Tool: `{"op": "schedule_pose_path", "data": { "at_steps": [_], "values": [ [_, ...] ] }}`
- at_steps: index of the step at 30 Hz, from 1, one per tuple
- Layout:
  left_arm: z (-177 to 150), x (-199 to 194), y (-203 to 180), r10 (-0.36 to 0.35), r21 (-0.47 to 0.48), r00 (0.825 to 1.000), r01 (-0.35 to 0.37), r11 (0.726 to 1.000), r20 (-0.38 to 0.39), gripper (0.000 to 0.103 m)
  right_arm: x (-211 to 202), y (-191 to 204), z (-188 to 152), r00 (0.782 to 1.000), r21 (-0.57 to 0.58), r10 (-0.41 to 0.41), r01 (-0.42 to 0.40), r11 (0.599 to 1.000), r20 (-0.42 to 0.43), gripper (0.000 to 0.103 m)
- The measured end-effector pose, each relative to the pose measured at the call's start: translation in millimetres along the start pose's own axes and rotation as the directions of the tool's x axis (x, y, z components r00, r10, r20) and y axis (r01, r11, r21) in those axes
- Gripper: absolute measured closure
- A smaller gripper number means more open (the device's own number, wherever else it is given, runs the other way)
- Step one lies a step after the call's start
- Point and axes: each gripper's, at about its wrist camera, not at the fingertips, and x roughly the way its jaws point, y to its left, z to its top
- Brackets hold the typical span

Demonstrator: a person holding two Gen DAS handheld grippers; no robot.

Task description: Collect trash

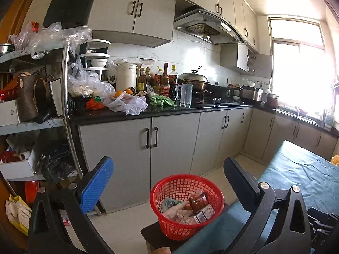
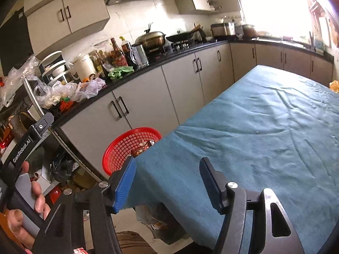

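A red mesh basket [image 1: 167,192] stands on a dark stool beside the table's end and holds several wrappers and packets, among them a red packet [image 1: 198,202] and a small box [image 1: 204,213]. My left gripper [image 1: 167,177] is open and empty, above and behind the basket. The basket [image 2: 118,148] also shows in the right wrist view, partly hidden by the table edge. My right gripper [image 2: 167,182] is open and empty over the near end of the table with the teal cloth [image 2: 264,131]. The cloth's visible surface is bare apart from an orange thing [image 2: 334,85] at its far right edge.
A black countertop [image 1: 169,111] over grey cabinets runs along the wall, crowded with plastic bags, bottles, a glass mug [image 1: 186,94] and a wok. A metal shelf rack [image 1: 65,105] full of clutter stands at the left. A bag lies on the floor under the table [image 2: 156,222].
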Motion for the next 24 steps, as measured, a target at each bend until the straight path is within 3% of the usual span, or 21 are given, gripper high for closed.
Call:
{"op": "schedule_pose_path", "data": {
  "at_steps": [3, 7, 10, 24],
  "values": [
    [-6, -4, -4, -0.011, 0.019, 1.0, 0.012, 1.0, -0.011, 0.0, -10, 1, -8, 0.999, -0.023, -0.024, 0.024, 0.999, 0.022, 0.032],
    [-19, 1, -9, -0.095, 0.025, 0.991, 0.097, 0.995, -0.089, 0.0, -15, 0, -17, 0.999, -0.032, -0.04, 0.041, 0.999, 0.029, 0.031],
    [-30, 6, -10, -0.119, 0.018, 0.984, 0.123, 0.992, -0.133, 0.0, -17, -2, -22, 0.998, -0.032, -0.051, 0.052, 0.998, 0.028, 0.031],
    [-62, 23, -16, -0.038, 0.089, 0.968, 0.062, 0.994, -0.248, 0.0, -3, 11, -35, 0.997, -0.082, -0.078, 0.077, 0.994, -0.007, 0.029]
  ]
}}
